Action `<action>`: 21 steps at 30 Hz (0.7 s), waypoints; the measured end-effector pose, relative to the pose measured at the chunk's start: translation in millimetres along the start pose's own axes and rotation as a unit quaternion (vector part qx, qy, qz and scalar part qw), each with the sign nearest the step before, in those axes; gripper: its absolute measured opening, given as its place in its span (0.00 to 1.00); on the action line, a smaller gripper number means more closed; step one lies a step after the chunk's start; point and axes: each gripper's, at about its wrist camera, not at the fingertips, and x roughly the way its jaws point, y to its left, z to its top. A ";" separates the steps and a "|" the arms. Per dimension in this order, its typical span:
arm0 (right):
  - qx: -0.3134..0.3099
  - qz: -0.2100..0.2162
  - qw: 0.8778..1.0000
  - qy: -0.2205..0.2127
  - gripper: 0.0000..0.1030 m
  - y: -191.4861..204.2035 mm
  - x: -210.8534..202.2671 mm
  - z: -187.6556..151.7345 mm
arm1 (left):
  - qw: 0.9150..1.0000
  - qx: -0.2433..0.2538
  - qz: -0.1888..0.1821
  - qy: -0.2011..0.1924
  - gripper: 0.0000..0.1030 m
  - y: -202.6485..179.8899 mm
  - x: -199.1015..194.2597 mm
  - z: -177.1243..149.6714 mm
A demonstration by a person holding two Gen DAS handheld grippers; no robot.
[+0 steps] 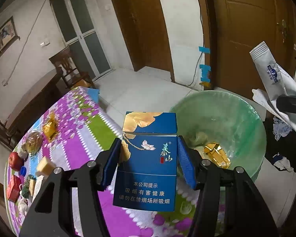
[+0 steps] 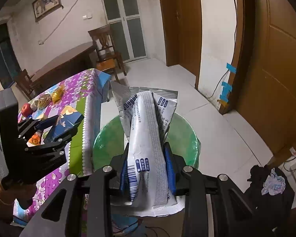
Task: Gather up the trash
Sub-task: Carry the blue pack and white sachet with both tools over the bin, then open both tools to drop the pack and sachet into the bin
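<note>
My left gripper (image 1: 148, 160) is shut on a blue cigarette pack (image 1: 148, 158), held upright over the table edge just left of the green-lined trash bin (image 1: 240, 110). A gold wrapper (image 1: 217, 156) lies inside the bin. My right gripper (image 2: 148, 169) is shut on a crumpled white and silver snack wrapper (image 2: 148, 138), held above the green bin (image 2: 187, 138). In the left wrist view that wrapper (image 1: 270, 73) shows at the right edge. In the right wrist view the left gripper (image 2: 57, 126) with the blue pack (image 2: 69, 122) hangs over the table at the left.
The table with a floral purple cloth (image 1: 77, 130) carries an apple (image 1: 14, 161), a red box (image 1: 13, 187), a bagged bun (image 1: 32, 143), a gold packet (image 1: 50, 126) and other small items. Dark clothing (image 2: 270, 185) lies on the floor right of the bin. Wooden doors (image 1: 246, 29) and a chair (image 2: 106, 49) stand behind.
</note>
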 end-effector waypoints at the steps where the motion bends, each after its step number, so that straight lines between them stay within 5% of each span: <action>1: 0.001 0.000 1.000 0.002 0.32 -1.9 1.0 1.6 | 1.000 0.002 -0.005 0.003 0.53 -1.8 2.4 1.9; 11: 0.029 -0.002 0.999 0.040 0.32 -22.3 25.5 14.1 | 0.999 0.023 -0.037 0.029 0.53 -22.0 24.7 13.8; 21: 0.016 -0.001 0.997 0.077 0.32 -10.5 56.0 12.5 | 0.989 0.020 -0.121 0.084 0.53 -22.8 52.6 15.5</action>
